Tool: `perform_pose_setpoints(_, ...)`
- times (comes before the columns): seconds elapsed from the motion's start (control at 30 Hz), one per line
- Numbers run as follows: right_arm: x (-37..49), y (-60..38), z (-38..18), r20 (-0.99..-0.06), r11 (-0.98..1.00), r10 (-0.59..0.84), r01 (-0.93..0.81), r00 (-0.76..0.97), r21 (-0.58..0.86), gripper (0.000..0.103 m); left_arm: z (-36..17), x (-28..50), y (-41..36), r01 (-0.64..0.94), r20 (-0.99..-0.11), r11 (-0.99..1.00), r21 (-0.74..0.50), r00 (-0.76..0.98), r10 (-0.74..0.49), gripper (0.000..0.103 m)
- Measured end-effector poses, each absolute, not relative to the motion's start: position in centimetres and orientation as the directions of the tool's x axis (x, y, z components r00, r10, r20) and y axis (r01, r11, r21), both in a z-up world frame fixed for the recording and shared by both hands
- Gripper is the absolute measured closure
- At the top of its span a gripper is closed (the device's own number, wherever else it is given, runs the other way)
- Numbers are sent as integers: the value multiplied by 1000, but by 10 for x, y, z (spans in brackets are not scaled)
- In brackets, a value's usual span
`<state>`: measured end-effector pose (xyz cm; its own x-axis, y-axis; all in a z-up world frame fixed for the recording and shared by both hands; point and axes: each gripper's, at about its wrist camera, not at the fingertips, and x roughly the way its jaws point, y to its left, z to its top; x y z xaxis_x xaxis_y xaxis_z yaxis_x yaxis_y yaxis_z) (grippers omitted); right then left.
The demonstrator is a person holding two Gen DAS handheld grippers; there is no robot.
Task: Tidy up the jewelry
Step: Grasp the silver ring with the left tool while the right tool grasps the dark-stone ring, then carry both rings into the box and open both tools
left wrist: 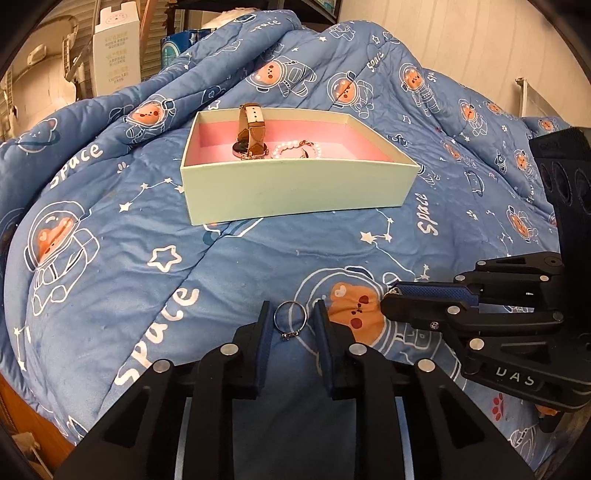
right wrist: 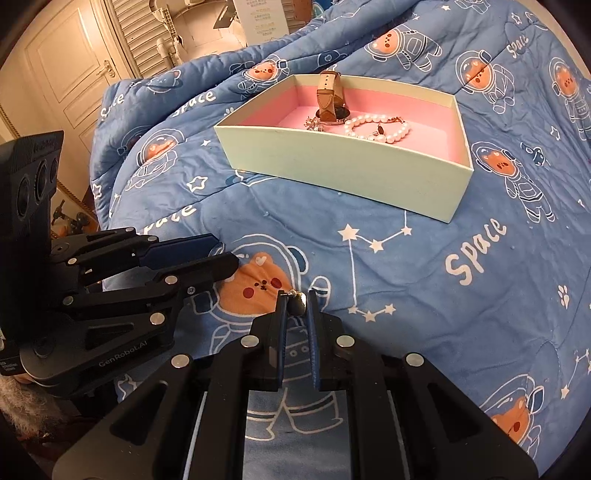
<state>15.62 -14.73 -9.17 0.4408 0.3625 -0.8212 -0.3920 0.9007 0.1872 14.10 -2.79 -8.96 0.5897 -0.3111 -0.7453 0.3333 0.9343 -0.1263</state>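
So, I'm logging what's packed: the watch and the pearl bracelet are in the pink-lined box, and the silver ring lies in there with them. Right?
Not quite. The watch and pearl bracelet are in the pink-lined box, but the silver ring is not: the left wrist view shows it outside the box, over the blue quilt, between the fingers of the left tongs.

Blue quilt (left wrist: 110, 266) printed with astronaut bears and stars, spread over a bed. Behind it, cream panelled door (right wrist: 74, 70) beside louvred shutters (right wrist: 144, 33). Warm indoor light throughout.
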Motion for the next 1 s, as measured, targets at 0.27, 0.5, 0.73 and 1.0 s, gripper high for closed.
perform_pose_setpoints(0.27,157,-148,-92,-821,898,372,-391,434,200,92,-87,135,-22,319,-732,933,-170,593,-336,86)
perform_pose_setpoints(0.5,158,-155,-87,-807,879,426,-400,410,261,92,-78,129,-21,323,-719,927,-191,597,-356,86)
perform_pose_setpoints(0.73,161,-161,-75,-786,853,485,-406,384,328,92,-60,130,-24,350,-700,915,-203,601,-385,86)
perform_pose_setpoints(1.0,170,-164,-56,-769,843,501,-425,396,330,92,-42,140,-31,383,-685,902,-200,603,-408,86)
